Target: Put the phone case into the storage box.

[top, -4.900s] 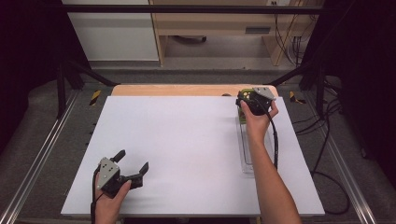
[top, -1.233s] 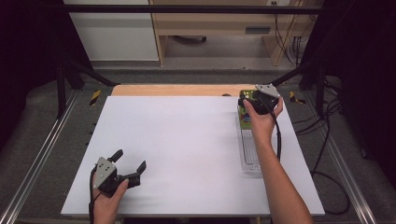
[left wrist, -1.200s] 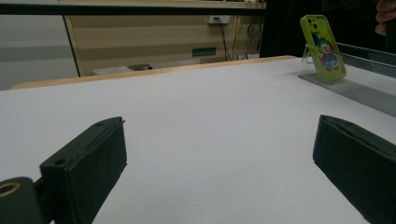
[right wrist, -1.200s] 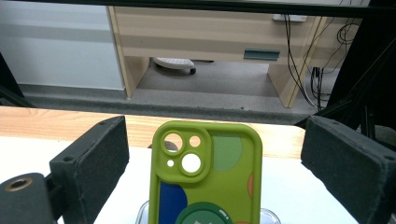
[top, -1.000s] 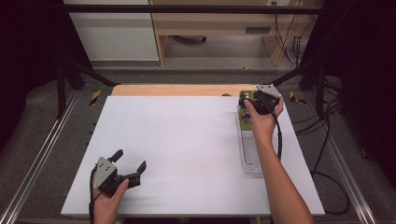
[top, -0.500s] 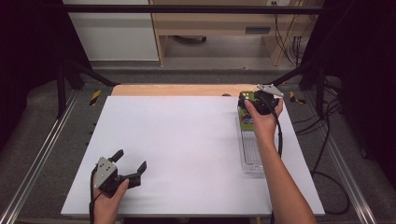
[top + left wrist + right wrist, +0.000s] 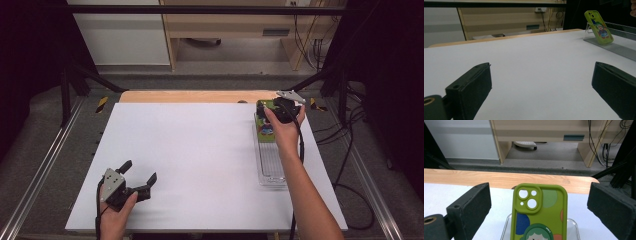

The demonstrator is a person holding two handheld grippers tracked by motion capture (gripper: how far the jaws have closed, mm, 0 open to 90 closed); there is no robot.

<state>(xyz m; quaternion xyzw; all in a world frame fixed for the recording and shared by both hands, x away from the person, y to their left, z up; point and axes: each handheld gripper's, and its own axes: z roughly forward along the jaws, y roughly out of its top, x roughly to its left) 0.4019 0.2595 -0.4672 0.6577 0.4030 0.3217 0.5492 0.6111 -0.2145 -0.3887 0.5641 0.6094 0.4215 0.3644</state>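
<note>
The right gripper (image 7: pixel 537 205) has its jaws spread wide on either side of a green phone case (image 7: pixel 539 212), which stands upright between them, unpinched, propped in a clear plastic rack (image 7: pixel 270 160), apparently so it can be taken by its edges. The left gripper (image 7: pixel 137 176), jaws also spread and empty, idles low over the white surface (image 7: pixel 200 150), well apart

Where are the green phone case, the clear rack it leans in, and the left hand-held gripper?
green phone case (image 7: pixel 539 215), right gripper view, middle of its back.
clear rack (image 7: pixel 270 165), high view, bare ribbed floor.
left hand-held gripper (image 7: pixel 138 172), high view, midway between its open fingertips.
</note>
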